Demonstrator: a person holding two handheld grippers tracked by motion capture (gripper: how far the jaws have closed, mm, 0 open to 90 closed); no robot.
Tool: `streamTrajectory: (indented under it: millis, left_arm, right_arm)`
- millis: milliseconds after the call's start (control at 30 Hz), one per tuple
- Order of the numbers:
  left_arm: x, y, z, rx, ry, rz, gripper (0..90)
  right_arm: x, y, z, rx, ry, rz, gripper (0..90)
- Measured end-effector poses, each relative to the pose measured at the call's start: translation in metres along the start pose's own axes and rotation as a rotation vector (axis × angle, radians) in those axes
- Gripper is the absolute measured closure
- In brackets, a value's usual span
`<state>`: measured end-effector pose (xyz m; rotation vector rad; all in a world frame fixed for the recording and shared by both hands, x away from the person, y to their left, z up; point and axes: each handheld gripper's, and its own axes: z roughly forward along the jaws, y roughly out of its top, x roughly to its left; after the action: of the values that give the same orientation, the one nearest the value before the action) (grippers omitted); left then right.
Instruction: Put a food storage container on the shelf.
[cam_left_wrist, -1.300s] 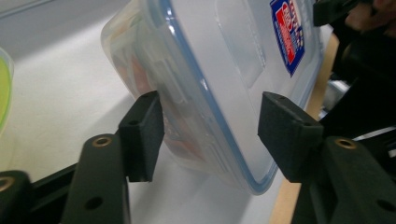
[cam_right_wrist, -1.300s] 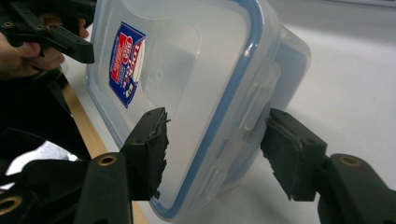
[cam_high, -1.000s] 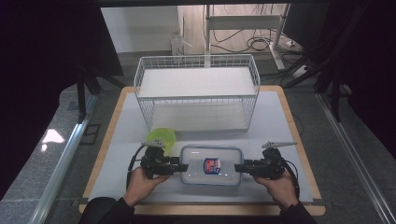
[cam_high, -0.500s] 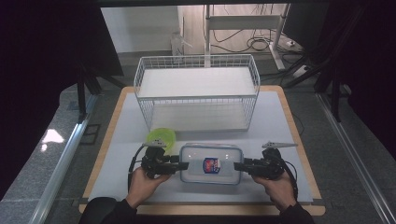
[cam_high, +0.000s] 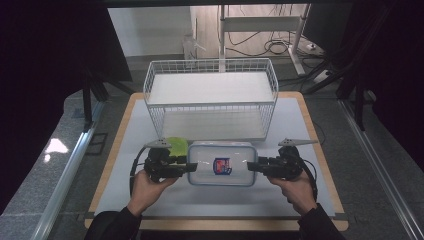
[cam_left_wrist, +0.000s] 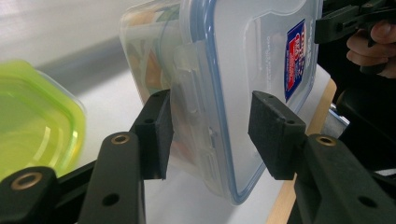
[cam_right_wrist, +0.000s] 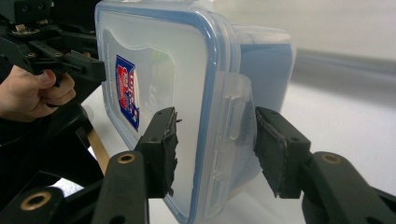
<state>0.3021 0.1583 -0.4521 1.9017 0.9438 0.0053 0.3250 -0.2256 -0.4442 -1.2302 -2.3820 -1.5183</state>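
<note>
Grip: our left tongs (cam_high: 192, 167) and right tongs (cam_high: 248, 166) each clamp an end of the lidded food box (cam_high: 220, 163) | Place: box above worktop (cam_high: 300, 120) front | Progress: lift begun, placing left | Around: wire basket (cam_high: 210, 97) beyond, likely destination; green container (cam_high: 176, 145) beside box's left corner, could snag.

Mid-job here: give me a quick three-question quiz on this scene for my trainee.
1. True or false: the left gripper and the right gripper grip opposite ends of the clear container.
2. What lies beside the left gripper? A) a green lidded tub B) a red mug C) a metal spoon
3. What stands behind the container?

Key: 1. True; both sets of jaws clamp its side latches. 2. A, the green tub. 3. A white wire basket.
</note>
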Motion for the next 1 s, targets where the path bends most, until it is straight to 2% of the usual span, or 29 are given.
streamTrajectory:
  millis: [333, 667, 1000]
  left_arm:
    - [0.006, 0.032, -0.02, -0.042, 0.019, 0.021, 51.2]
    - [0.013, 0.067, -0.044, -0.063, 0.045, 0.031, 51.4]
    - [0.025, 0.105, -0.061, -0.098, 0.043, 0.048, 51.5]
  right_arm:
    - [0.009, 0.042, -0.001, -0.033, -0.002, -0.045, 50.7]
    - [0.016, 0.083, 0.002, -0.063, 0.01, -0.061, 50.6]
    - [0.023, 0.128, -0.001, -0.09, 0.004, -0.09, 50.5]
